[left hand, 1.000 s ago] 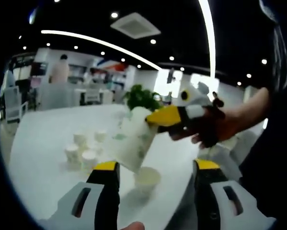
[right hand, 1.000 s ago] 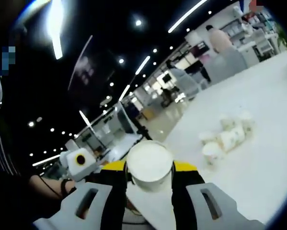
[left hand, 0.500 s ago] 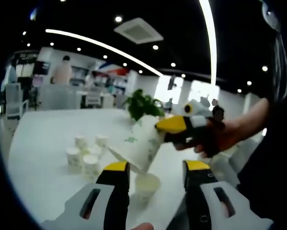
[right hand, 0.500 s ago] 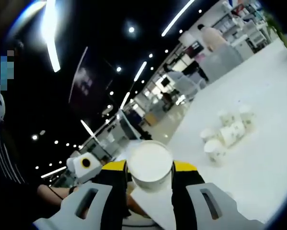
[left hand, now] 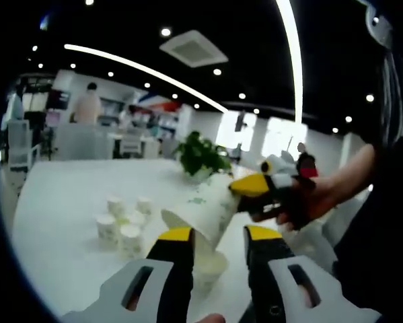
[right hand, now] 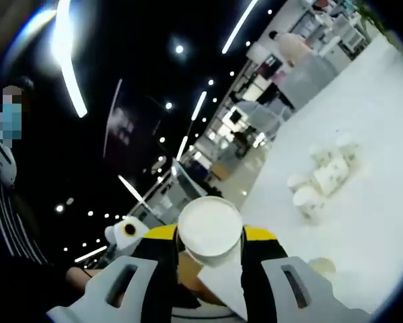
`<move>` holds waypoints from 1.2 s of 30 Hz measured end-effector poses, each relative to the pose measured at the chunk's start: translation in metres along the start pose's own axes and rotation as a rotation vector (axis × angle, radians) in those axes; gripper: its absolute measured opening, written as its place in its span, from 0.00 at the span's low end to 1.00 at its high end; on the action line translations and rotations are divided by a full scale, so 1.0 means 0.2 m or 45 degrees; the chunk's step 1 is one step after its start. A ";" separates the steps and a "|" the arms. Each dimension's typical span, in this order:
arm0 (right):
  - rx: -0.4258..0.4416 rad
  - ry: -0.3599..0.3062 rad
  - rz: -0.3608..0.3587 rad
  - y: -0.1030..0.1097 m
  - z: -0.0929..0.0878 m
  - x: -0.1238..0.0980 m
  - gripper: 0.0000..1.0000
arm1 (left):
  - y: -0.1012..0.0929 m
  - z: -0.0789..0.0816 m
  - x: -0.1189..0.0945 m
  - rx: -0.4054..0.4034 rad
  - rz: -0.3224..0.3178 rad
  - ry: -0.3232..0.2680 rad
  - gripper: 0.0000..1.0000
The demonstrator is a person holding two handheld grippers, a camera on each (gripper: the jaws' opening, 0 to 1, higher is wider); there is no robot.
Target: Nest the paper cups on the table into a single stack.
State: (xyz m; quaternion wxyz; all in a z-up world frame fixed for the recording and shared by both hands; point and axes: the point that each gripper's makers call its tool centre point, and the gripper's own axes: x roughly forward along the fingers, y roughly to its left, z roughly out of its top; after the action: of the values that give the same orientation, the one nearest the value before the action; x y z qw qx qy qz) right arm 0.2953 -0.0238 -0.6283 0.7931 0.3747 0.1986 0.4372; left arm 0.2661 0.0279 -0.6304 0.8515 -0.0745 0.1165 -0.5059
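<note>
The right tongs (right hand: 210, 245) clamp a tilted paper cup (left hand: 202, 210) above a second cup (left hand: 208, 264) standing on the white table (left hand: 60, 195), between the part-open left tongs (left hand: 216, 239), which grip nothing. A cluster of cups (left hand: 124, 222) sits nearby.

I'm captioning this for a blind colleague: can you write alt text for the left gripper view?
The right gripper, in a person's hand, tilts a paper cup over a single cup standing on the white table between the left gripper's jaws. A cluster of cups stands farther back, left.
</note>
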 end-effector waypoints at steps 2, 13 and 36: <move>0.015 -0.007 0.002 0.00 -0.01 0.00 0.33 | -0.01 0.01 0.00 -0.014 -0.006 -0.007 0.26; 0.075 -0.039 0.032 0.00 -0.01 -0.02 0.33 | 0.00 0.03 0.00 -0.003 -0.014 -0.003 0.19; 0.164 -0.072 0.097 -0.02 -0.03 -0.07 0.33 | -0.01 0.05 0.01 0.069 -0.041 0.026 0.08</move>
State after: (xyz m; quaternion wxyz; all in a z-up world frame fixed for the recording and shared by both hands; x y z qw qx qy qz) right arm 0.2866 -0.0344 -0.6349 0.7554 0.4444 0.1895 0.4427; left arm 0.2679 0.0241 -0.6206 0.8437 -0.0480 0.1101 -0.5232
